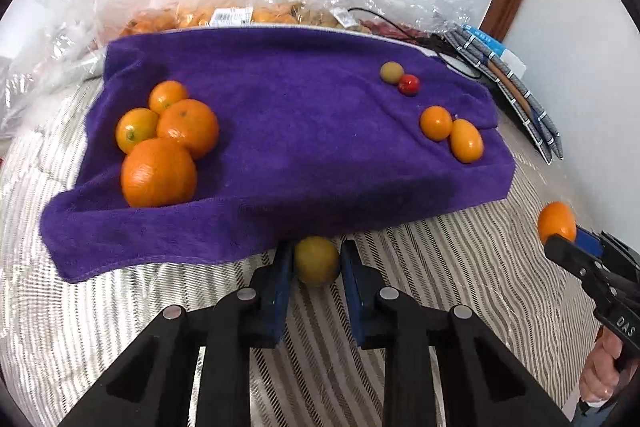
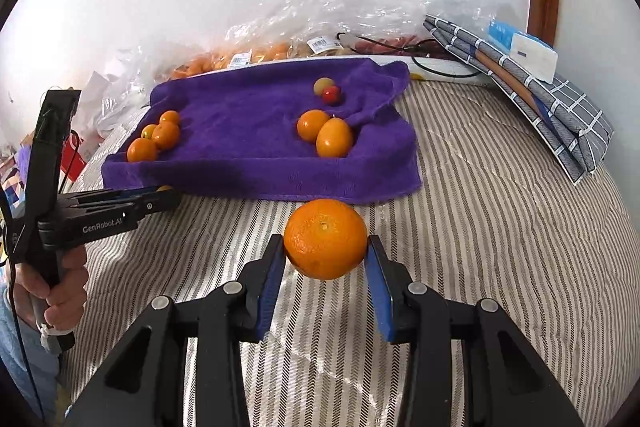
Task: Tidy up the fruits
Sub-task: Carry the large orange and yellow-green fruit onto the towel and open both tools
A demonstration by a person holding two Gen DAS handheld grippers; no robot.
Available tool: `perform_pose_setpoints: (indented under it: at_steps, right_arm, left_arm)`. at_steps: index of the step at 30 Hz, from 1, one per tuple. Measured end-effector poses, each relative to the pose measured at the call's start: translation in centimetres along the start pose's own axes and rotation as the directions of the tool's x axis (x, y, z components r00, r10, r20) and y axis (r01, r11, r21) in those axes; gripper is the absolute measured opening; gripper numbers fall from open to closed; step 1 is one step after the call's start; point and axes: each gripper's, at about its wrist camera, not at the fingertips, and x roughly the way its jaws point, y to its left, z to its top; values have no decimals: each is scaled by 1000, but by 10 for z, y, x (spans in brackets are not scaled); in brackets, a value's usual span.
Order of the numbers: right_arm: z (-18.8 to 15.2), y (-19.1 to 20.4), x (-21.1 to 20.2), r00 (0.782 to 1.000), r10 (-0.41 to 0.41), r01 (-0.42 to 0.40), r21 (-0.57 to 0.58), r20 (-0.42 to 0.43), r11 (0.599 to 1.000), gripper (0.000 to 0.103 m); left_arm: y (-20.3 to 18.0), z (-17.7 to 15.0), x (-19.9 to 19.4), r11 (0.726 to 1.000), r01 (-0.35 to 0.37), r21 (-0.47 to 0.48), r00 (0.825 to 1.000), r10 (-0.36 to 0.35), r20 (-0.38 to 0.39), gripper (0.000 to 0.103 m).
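Observation:
In the left wrist view, my left gripper (image 1: 316,253) is shut on a small yellow-green fruit (image 1: 316,267), just in front of the purple towel's (image 1: 300,147) near edge. My right gripper (image 2: 326,243) is shut on a mandarin (image 2: 326,227) above the striped cover, also near the towel (image 2: 248,155). On the towel's left lies a cluster of several oranges (image 1: 168,143). At its right are two small oval oranges (image 1: 452,133), and behind them an olive-green fruit (image 1: 391,72) touching a small red one (image 1: 409,85).
Clear plastic bags (image 1: 240,15) holding more fruit stand along the wall behind the towel. A folded checked cloth (image 2: 560,107) and a blue-white box (image 2: 528,51) lie at the right, with a black cable beside them. The striped bed cover (image 2: 480,227) surrounds the towel. A hand (image 2: 60,291) holds the left gripper.

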Motion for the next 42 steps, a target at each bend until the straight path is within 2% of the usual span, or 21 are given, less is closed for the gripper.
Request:
perform_pose_setpoints:
  at_steps: [6,12,18,24,29,34,42]
  right_arm:
    - [13,5,-7,999,1,-1,-10,37,1000,40]
    - [41,5,-20,995,-7,9,-13,96,1000,40]
    - [76,0,-23,989,-27,30,-19,147,999,40]
    - [104,-10,-4,989,-10,9,6,149,1000,40]
    - [118,-11,24,991,-11,11,1,130,1000,40]
    - [123,-15,54,995,12,-13,12,101,1000,40]
    - [118,-21,95,996,56,-58,24,69,998,40]
  left_arm:
    - [19,3,-43,1000,-5,-24,998,6,67,23]
    - [42,25,-90,998,-20,-63,987,29,156,23]
    - [49,48,-105,996,-31,-87,977,48,207,23]
    - [45,67,-86,995,-15,-101,973,37,228,23]
    - [43,70,-49,994,11,-110,984,8,177,23]
    - [40,71,-16,993,41,-109,992,-27,125,23]
    - [44,66,6,991,67,-119,993,-54,108,23]
